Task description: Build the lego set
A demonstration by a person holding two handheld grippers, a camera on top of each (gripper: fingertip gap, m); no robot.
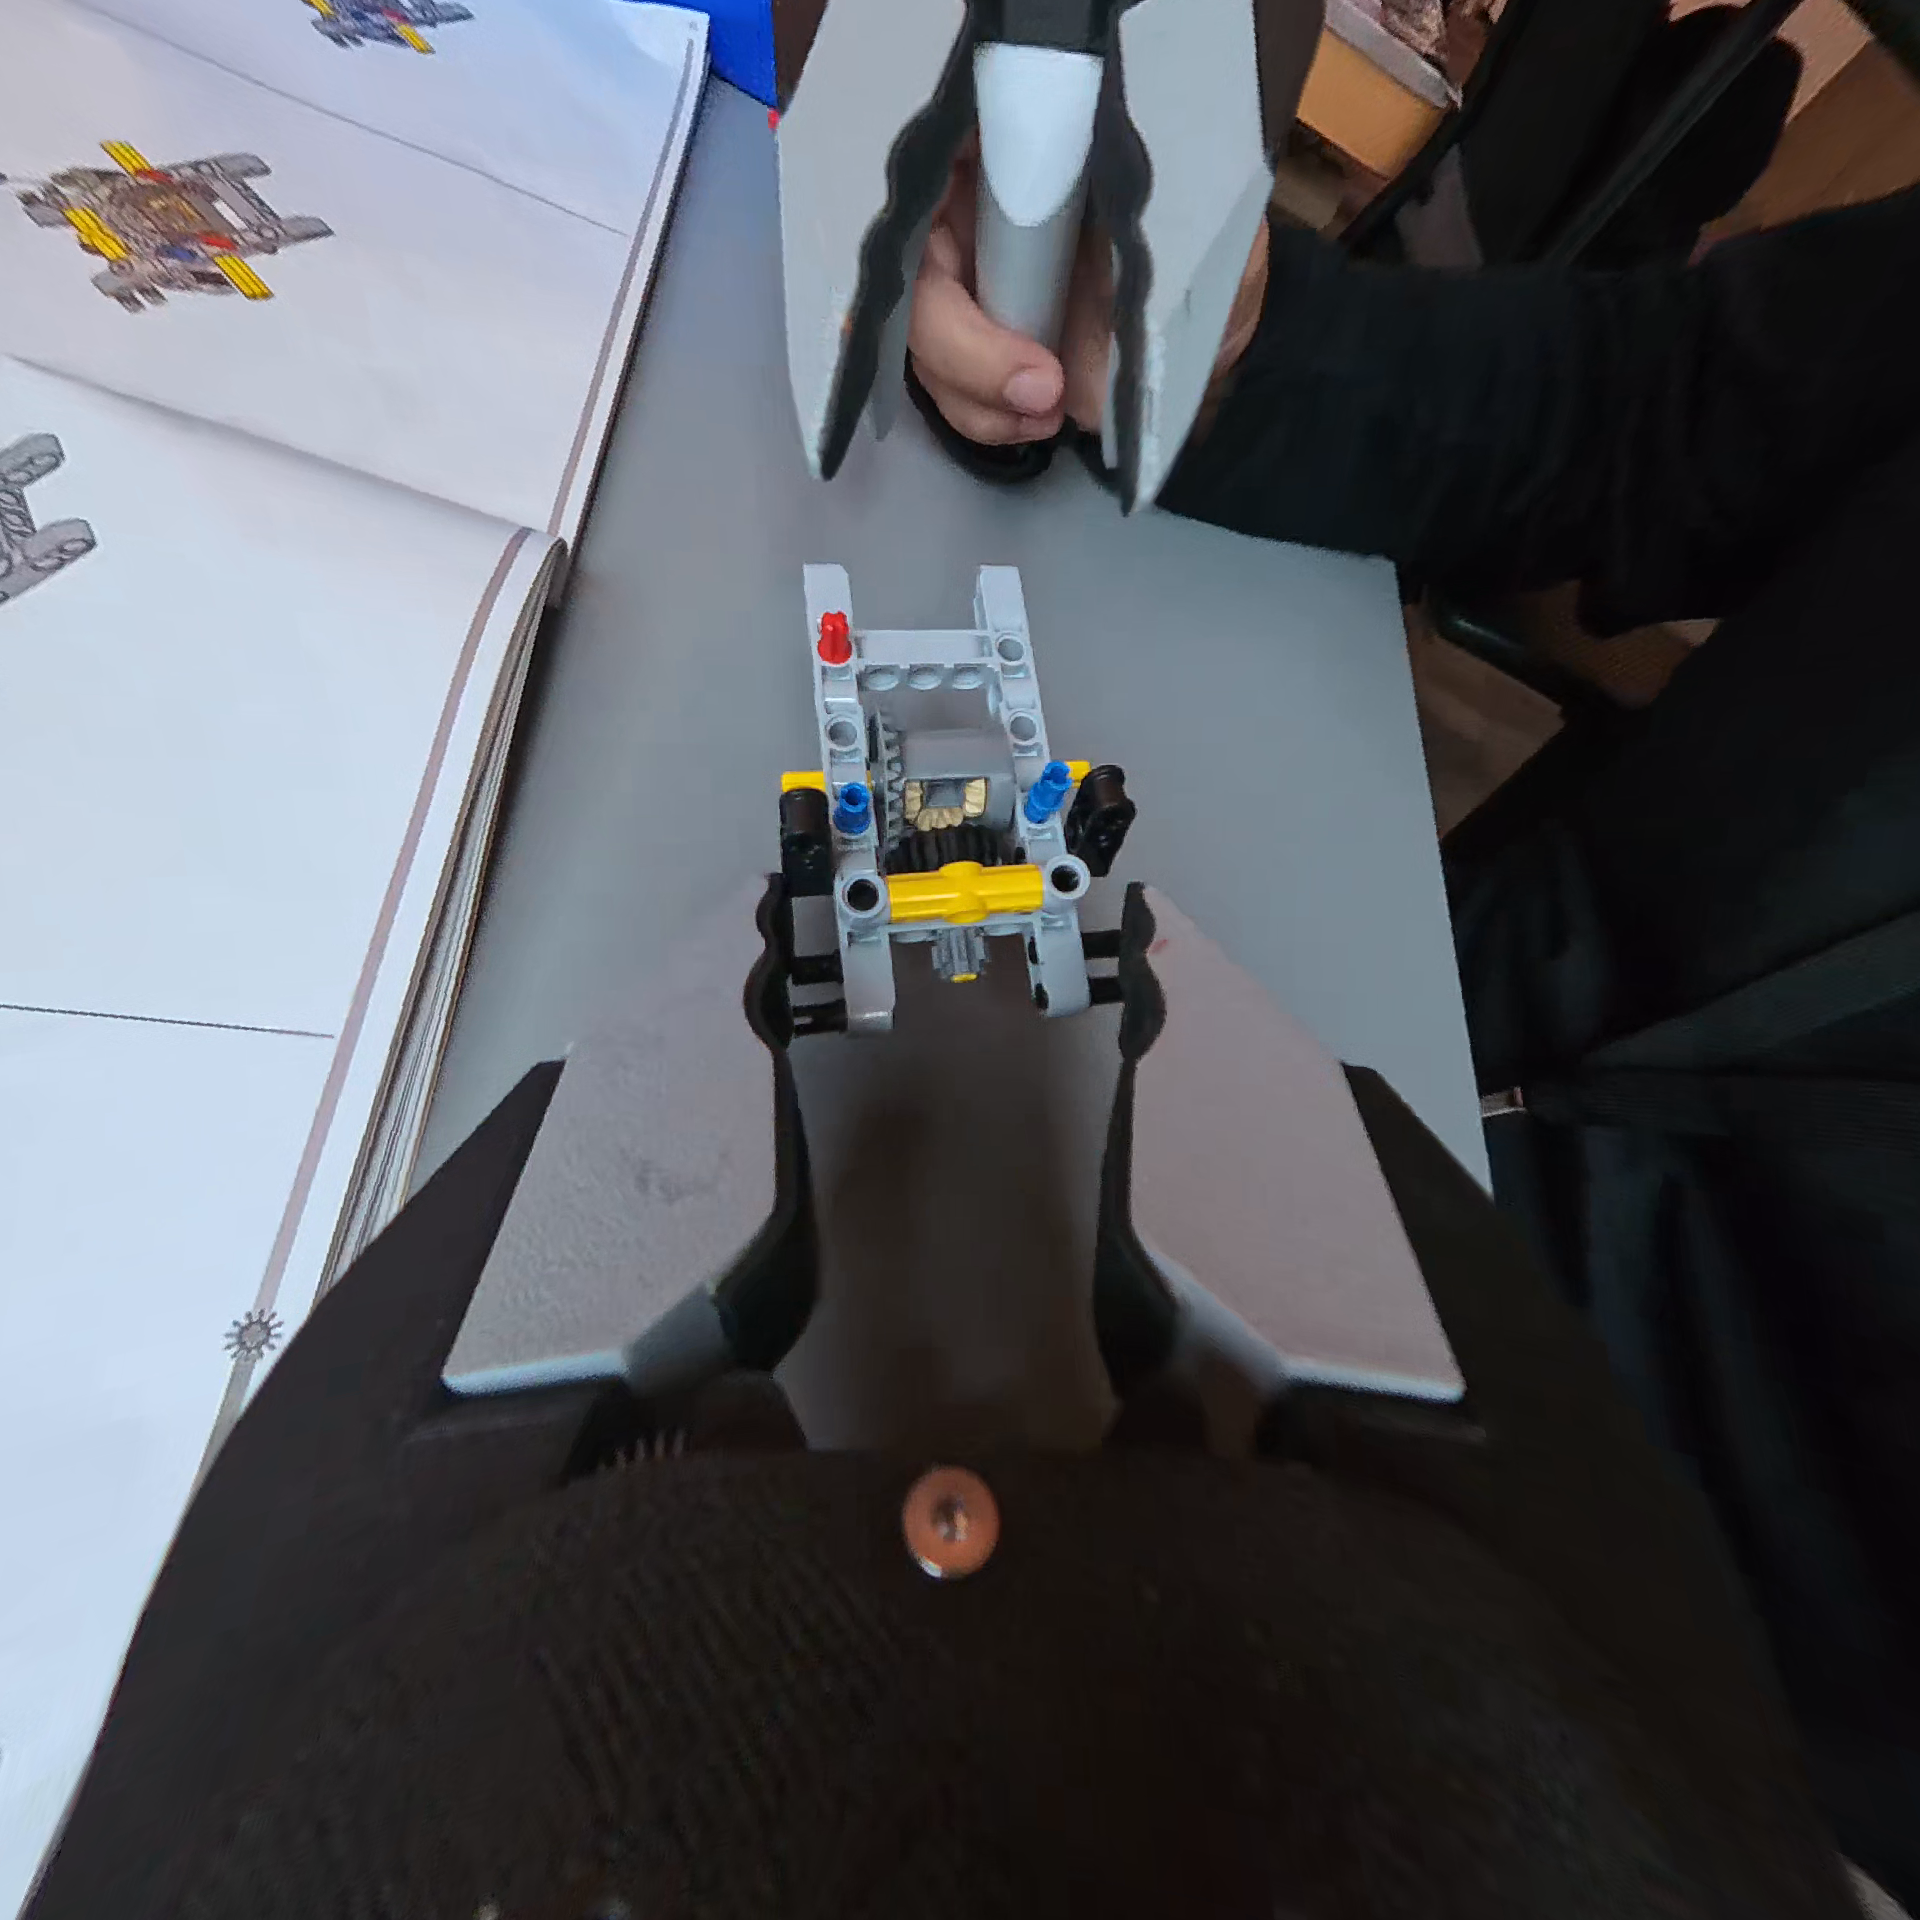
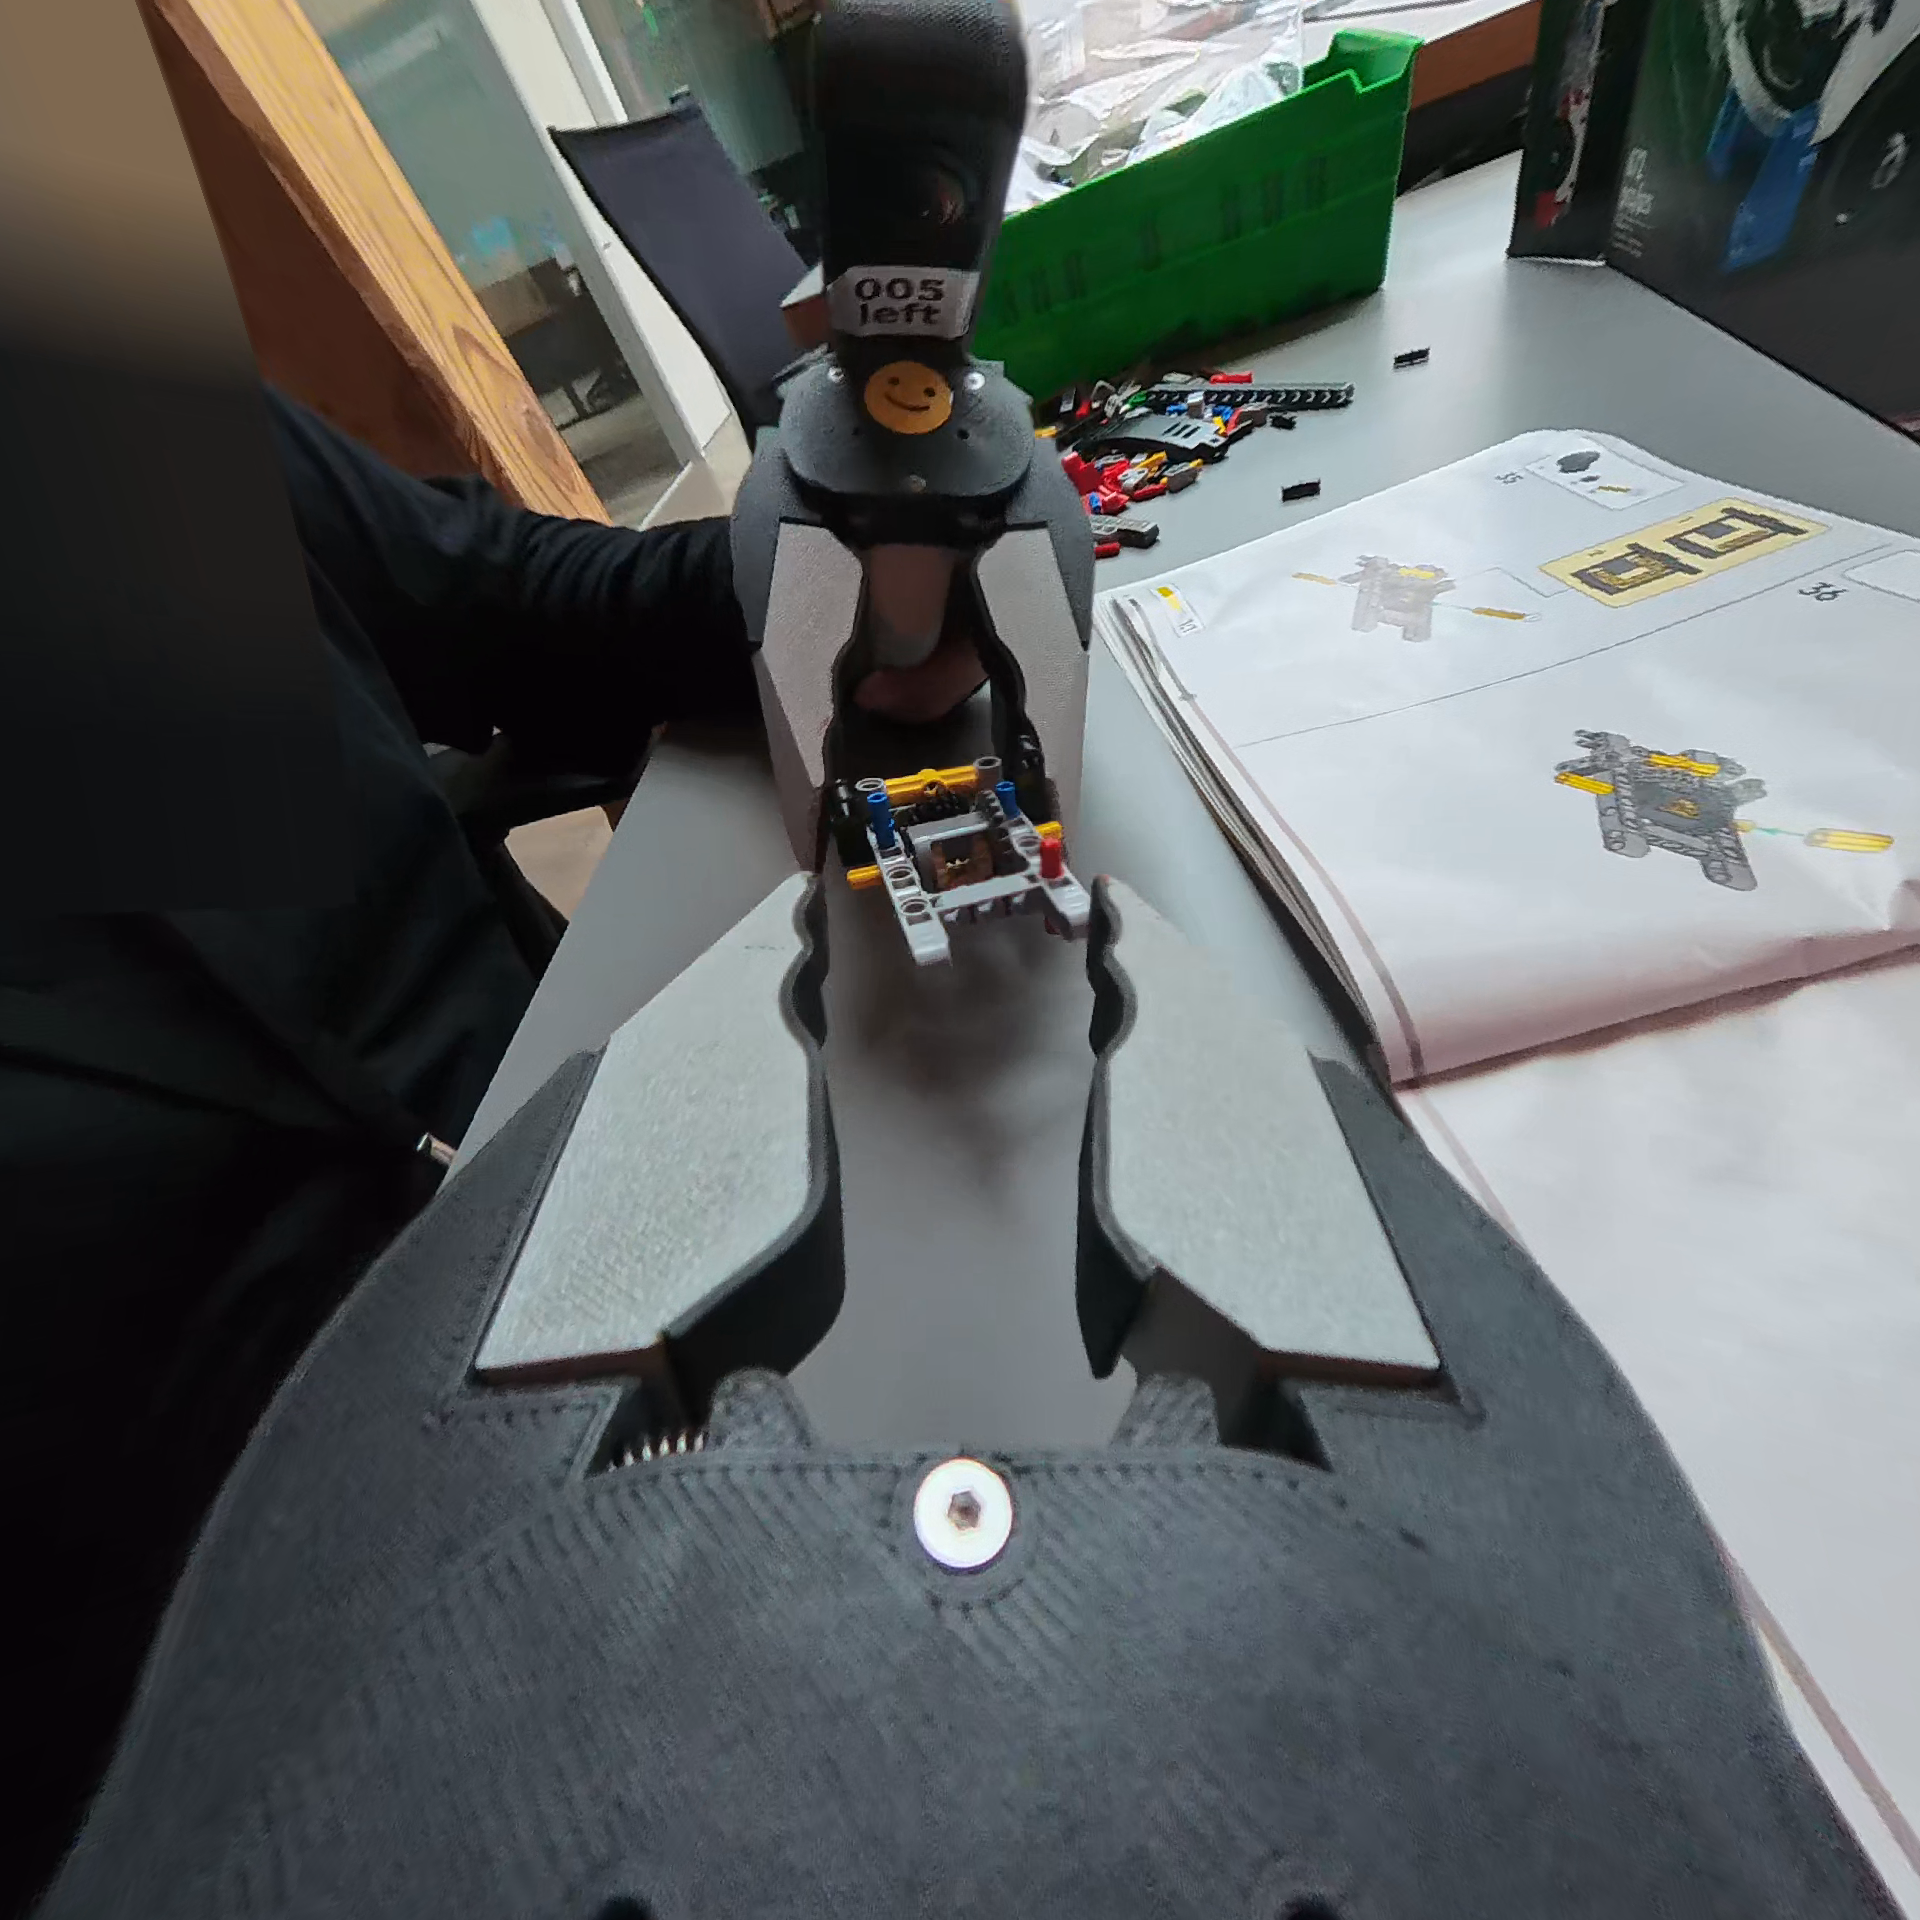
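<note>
Open paper instruction booklet (image 1: 260, 623) at your left on grey worktop (image 1: 644, 790). Centre: small grey beam-frame lego assembly with gears, yellow axles, blue and red pins (image 1: 940, 821); build looks early, loose parts pile (image 2: 1174, 436) unused. Left claw (image 1: 951, 961) grips assembly's near end by black side pins. Right claw (image 2: 951, 914) open, empty, tips just beside frame's far end.

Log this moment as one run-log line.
left gripper: shut on grey Lego frame assembly | right gripper: open, empty, facing assembly | open paper instruction booklet beside | grey table
</note>
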